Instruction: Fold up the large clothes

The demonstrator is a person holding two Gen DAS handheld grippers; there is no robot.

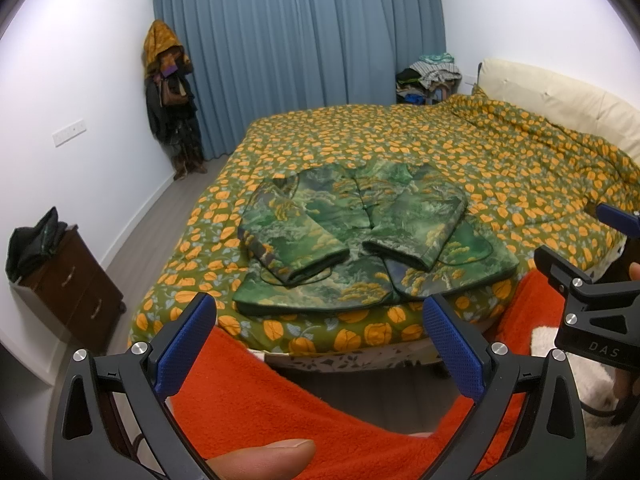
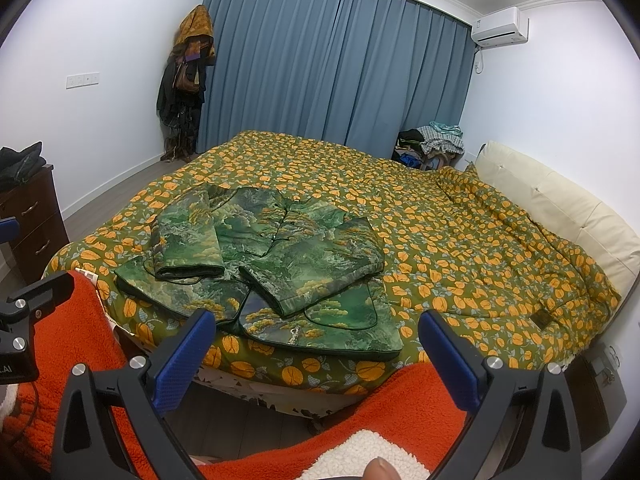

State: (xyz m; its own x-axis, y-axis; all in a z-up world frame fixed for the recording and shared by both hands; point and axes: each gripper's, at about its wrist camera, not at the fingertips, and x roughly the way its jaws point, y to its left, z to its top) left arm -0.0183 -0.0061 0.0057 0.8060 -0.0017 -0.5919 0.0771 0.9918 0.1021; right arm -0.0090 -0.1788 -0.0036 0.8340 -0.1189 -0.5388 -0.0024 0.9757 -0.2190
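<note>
Left gripper [image 1: 320, 344] and right gripper [image 2: 318, 354] gape; jacket [image 1: 360, 236] lies sleeves-folded on bed [image 1: 500, 168].

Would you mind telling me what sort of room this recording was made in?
Most likely a home bedroom: a large bed with a cream headboard, closed blue curtains along the far wall, and a dark wooden drawer chest beside the wall.

Blue curtains [image 2: 332, 68] behind a bed [image 2: 460, 240]; a dresser [image 1: 76, 280] left, an air conditioner [image 2: 500, 26] high right.
</note>
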